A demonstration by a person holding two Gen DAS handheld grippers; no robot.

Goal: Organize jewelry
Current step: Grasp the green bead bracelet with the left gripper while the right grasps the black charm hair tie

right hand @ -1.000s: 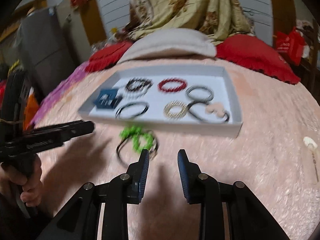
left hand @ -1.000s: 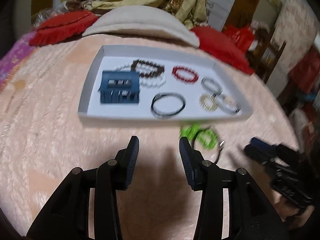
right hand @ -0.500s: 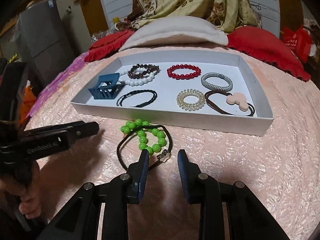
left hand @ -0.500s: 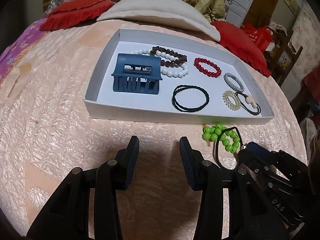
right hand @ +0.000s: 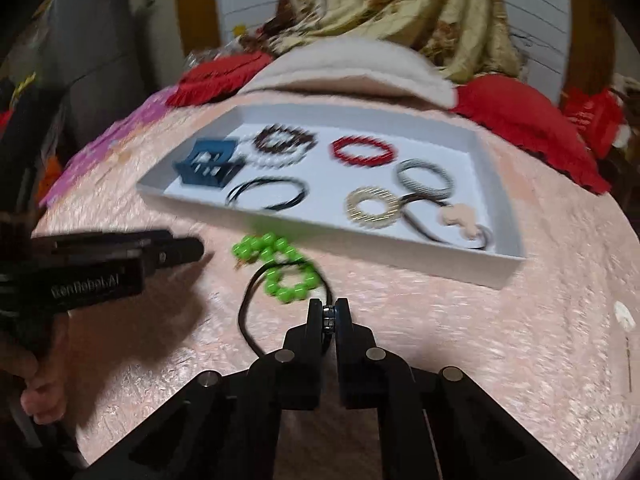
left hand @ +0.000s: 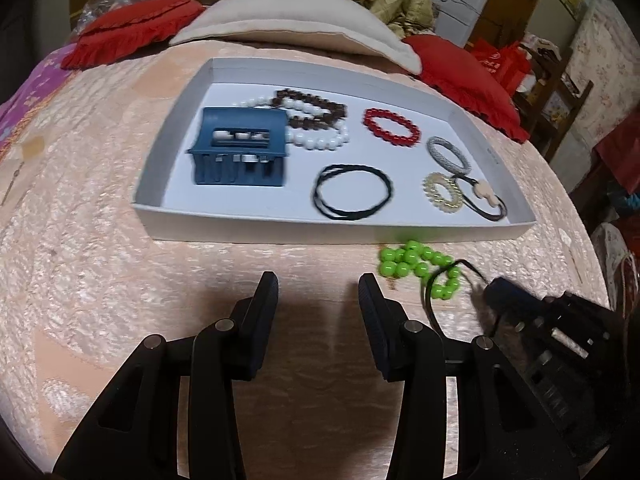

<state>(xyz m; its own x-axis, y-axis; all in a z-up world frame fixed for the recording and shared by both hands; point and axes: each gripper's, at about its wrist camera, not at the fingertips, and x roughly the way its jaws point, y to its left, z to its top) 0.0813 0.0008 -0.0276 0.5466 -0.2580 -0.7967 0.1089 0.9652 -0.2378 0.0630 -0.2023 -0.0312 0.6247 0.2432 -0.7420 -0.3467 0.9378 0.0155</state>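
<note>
A green bead necklace on a black cord lies on the pink bedspread just in front of the white tray; it also shows in the left wrist view. My right gripper is shut on the necklace's metal clasp at the cord's near end. My left gripper is open and empty, over the bedspread left of the necklace and short of the tray. The tray holds a blue hair claw, white and brown bead bracelets, a red bracelet, black hair ties and several other bands.
A beige pillow and red cushions lie behind the tray. The right gripper's body shows at the right of the left wrist view. The left gripper, held by a hand, shows at the left of the right wrist view.
My right gripper moved forward and closed on the necklace's clasp. My left gripper stayed open and shifted only slightly.
</note>
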